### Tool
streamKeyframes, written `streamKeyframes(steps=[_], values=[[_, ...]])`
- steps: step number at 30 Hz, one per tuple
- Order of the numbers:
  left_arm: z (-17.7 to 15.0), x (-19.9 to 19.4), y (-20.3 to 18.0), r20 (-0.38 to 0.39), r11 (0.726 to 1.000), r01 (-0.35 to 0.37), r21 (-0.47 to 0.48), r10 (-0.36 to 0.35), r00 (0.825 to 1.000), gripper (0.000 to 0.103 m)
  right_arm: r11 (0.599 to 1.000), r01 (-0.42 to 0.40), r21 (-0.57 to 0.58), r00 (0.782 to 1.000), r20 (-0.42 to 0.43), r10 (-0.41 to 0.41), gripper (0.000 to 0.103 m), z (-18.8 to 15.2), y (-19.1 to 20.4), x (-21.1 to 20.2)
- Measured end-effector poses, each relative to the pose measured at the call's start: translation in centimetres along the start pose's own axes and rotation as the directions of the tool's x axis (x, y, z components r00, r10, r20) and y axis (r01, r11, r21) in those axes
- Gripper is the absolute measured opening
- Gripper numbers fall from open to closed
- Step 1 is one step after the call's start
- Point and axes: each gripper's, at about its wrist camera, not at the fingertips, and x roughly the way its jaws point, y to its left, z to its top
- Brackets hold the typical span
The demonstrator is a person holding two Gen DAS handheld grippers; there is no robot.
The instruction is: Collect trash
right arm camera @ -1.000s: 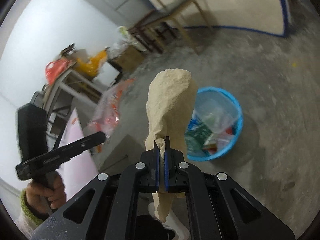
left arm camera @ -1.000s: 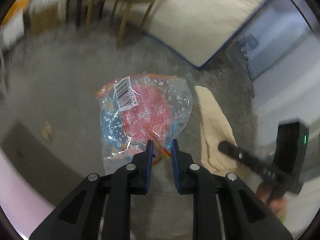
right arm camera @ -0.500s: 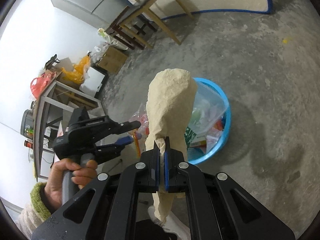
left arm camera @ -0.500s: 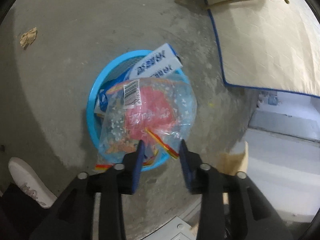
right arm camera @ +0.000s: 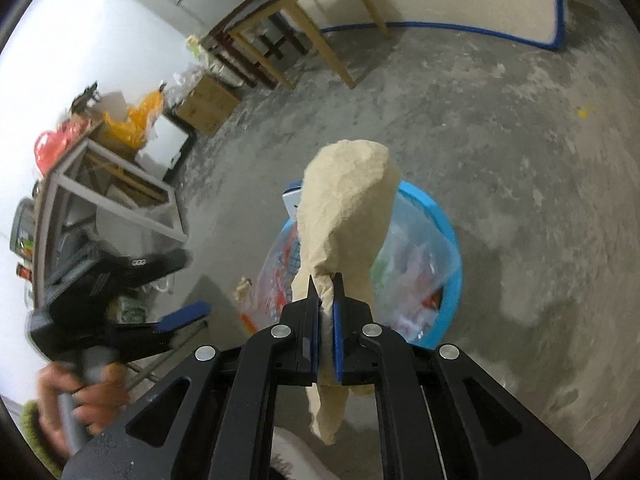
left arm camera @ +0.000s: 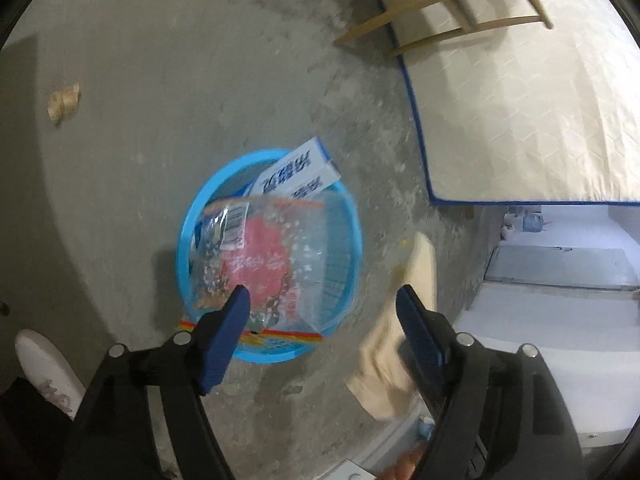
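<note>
Hanging over the blue basket (left arm camera: 188,236), the left tool (left arm camera: 322,308) stands with its jaws spread wide and nothing between them. The clear snack bag (left arm camera: 264,260) with the pink print and barcode lies across the top of the basket, its red-and-yellow lower edge draped over the near rim. A white box with blue print (left arm camera: 298,172) juts over the far rim.

The right tool (right arm camera: 326,300) is clenched on the neck of a crumpled tan paper bag (right arm camera: 344,204), which from its own camera stands in front of the basket; in the left view the tan bag sits off to the right of the basket, so it is probably beside the rim, not over it, though the blur there makes this hard to settle.

The main risk is the snack bag: it is light and slick, rests on a full heap and overhangs the rim, so a brush from either tool, or the weight of the paper bag landing on it, could tip it out onto the concrete floor (left arm camera: 160,80). Opening the right tool before the paper bag is centred would drop it outside. The two tools are near each other and could collide. A small tan scrap (left arm camera: 64,100) lies well apart on the floor, uncollected.
</note>
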Motion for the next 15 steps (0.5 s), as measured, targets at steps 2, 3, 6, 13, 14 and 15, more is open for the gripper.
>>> streamKeyframes(steps=[2,3,6,13,14,15], values=[[-0.4,-2.4,-1.4,0.068,0.999,-0.011,0.051,0.007,0.998,0.073,0.999,0.012,-0.034,0.999,-0.043,-0.013,0.015,0.5,0.4,1.6],[-0.8,-3.4,-2.0,0.088,0.997,-0.007,0.073,0.001,0.996,0.073,0.998,0.034,-0.054,0.997,-0.07,-0.038,0.022,0.6,0.6,2.6],[-2.6,-7.7,-3.8,0.137,0.988,0.002,0.153,-0.023,0.99,0.073,0.991,0.095,-0.099,0.987,-0.118,-0.106,0.041,0.7,0.8,4.3],[-9.1,-17.3,-5.9,0.315,0.932,-0.102,0.348,-0.014,0.949,0.073,0.99,0.107,-0.093,0.993,-0.039,-0.111,0.054,0.2,1.0,0.3],[-10.1,-18.3,-6.0,0.337,0.92,-0.12,0.374,-0.015,0.941,0.073,0.99,0.103,-0.097,0.994,-0.019,-0.105,0.054,0.0,1.1,-0.9],[-10.9,-19.1,-6.0,0.353,0.912,-0.135,0.388,-0.012,0.935,0.073,0.99,0.1,-0.102,0.995,-0.003,-0.101,0.054,-0.2,1.4,-1.9]])
